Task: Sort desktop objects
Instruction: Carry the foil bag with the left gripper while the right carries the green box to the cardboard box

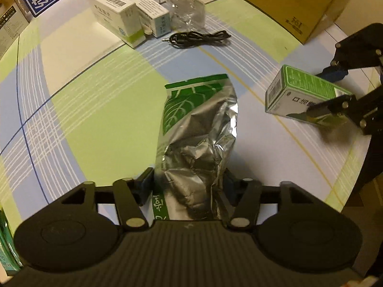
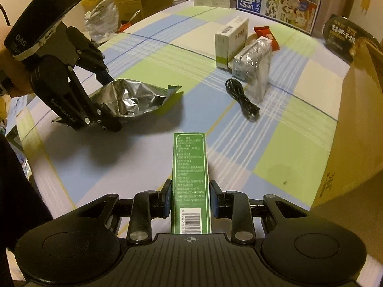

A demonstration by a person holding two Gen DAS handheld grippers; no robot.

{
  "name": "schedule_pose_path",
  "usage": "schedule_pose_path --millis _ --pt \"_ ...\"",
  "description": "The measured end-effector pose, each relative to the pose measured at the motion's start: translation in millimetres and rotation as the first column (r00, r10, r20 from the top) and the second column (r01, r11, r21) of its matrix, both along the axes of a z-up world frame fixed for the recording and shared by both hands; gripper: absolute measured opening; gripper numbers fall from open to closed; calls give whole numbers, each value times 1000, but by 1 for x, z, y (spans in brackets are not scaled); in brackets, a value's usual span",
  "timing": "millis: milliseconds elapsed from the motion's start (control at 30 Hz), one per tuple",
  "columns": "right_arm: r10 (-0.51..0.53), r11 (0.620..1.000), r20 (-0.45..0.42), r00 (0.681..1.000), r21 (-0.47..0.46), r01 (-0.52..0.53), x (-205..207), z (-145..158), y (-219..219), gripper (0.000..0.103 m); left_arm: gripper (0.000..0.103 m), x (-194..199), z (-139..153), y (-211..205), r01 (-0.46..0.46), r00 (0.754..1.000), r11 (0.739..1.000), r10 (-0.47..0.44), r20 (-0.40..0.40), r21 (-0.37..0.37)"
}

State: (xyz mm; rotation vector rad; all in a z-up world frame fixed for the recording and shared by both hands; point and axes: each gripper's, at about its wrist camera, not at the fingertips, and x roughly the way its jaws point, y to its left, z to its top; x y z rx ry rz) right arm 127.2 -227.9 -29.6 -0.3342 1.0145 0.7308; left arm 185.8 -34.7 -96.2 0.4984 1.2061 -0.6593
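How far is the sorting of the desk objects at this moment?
Done, apparently: two white boxes grouped at the far side. In hand: left gripper closed on the foil pouch, right gripper closed on the green box. Left: the black cable and clear bag.

Left claw [image 1: 189,186] pinching, right claw [image 2: 191,199] clamped, both angled downward

Crinkled glossy foil pouch [image 1: 196,129], checked cloth [image 1: 95,110]
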Motion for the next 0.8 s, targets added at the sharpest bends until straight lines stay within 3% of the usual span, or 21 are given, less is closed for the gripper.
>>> schedule_pose_path --millis 333,500,567,733,800 --pt "4 999 -15 1000 -34 -4 8 -5 12 34 74 18 -12 2 22 999 1000 -22 -47 -4" --pt "-7 998 -40 999 -69 4 10 -16 14 34 75 17 -16 4 15 999 1000 -15 -41 -13" --pt "-37 997 -36 999 -65 34 11 -18 12 28 73 18 -16 4 16 999 1000 -17 -36 -8" --pt "-54 997 -28 998 -52 52 6 -16 9 28 49 17 -10 5 5 999 1000 -5 -40 7" --pt "-58 997 -19 998 -42 58 2 -12 7 28 46 16 -8 6 3 999 1000 -3 -48 -2"
